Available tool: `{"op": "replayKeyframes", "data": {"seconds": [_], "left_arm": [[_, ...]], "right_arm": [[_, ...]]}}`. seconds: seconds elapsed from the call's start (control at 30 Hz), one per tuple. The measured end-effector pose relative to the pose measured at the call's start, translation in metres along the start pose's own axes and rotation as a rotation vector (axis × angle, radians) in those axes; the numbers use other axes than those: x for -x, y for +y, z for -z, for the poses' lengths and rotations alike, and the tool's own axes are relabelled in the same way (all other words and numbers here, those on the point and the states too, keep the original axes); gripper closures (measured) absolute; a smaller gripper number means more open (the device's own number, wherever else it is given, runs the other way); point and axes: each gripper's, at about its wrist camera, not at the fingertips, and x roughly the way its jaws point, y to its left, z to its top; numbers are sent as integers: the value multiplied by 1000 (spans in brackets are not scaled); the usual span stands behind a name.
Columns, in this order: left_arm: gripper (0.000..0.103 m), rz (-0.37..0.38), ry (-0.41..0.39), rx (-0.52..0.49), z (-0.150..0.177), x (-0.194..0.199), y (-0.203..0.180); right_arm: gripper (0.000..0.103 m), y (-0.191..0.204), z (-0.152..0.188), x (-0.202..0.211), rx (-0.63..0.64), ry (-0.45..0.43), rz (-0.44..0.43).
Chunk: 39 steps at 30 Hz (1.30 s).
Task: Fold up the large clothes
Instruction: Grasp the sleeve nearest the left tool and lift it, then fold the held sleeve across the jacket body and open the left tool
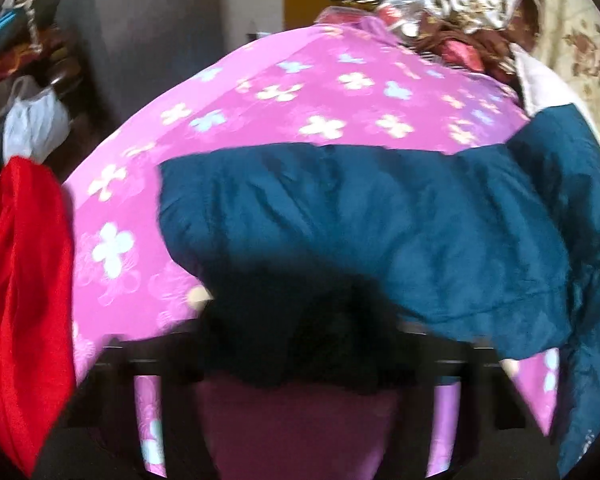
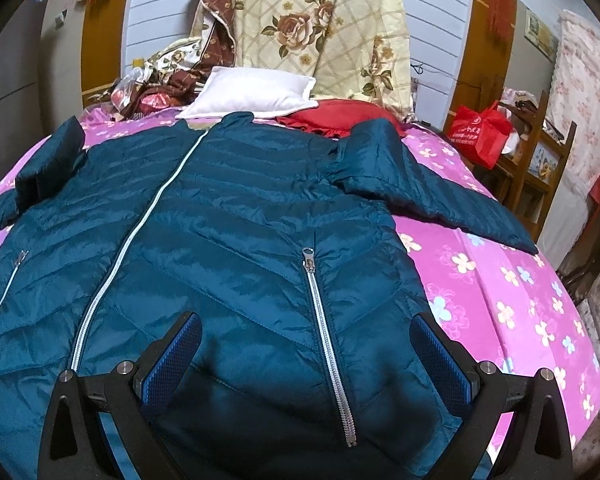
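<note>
A teal quilted jacket (image 2: 228,240) lies face up on the pink flowered bedsheet (image 2: 500,288), front zipper closed and both sleeves spread out. My right gripper (image 2: 306,344) hovers open over the jacket's lower front, its blue pads (image 2: 172,360) on either side of the pocket zipper (image 2: 328,340), with nothing pinched. In the blurred left wrist view, the jacket's sleeve (image 1: 360,220) runs across the sheet (image 1: 260,92). Its dark end bunches into my left gripper (image 1: 300,332) and hides the fingers. The jaws look shut on that sleeve end.
At the head of the bed are a white pillow (image 2: 252,92), a red cushion (image 2: 340,114) and a floral quilt (image 2: 320,28). A red bag (image 2: 482,132) sits on a wooden shelf (image 2: 540,160) to the right. Red cloth (image 1: 24,280) and a white plastic bag (image 1: 32,120) are at the left.
</note>
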Motion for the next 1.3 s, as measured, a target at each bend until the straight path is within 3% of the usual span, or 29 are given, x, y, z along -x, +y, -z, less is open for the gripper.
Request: {"op": "replayKeyframes", "data": {"seconds": [0.07,0.17,0.33,0.43,0.57,0.73,0.87,1.03,1.2,1.3], "left_arm": [[86,-32,-13,-22,-1,6,-6],[88,-102,-71,1,-2,24,0],[88,-272,-152,143,-11,72,47],[88,-238,-127,197,-15,90,72],[88,-237,-149,99,-17,108,48],[88,-69,-213,16,-19,130,-20],[89,86,-266,-55,-27,153,-105],[89,247,-244,-133,-30,164,-212],[89,376,-236,-303,-8,167,-340],[89,441,-208,-373,7,161,-397]], "right_arm": [[0,0,0,0,-1,1,1],[0,-3,0,0,-17,-3,0],[0,-9,0,3,-40,-15,-9],[0,-11,-1,5,-52,-24,-14],[0,-14,-1,6,-66,-24,-19],[0,-19,0,9,-81,-14,-21],[0,-27,2,11,-79,-1,-7],[0,-40,6,10,-113,9,-3],[0,-39,8,7,-101,32,-7],[0,-36,10,2,-73,57,-11]]}}
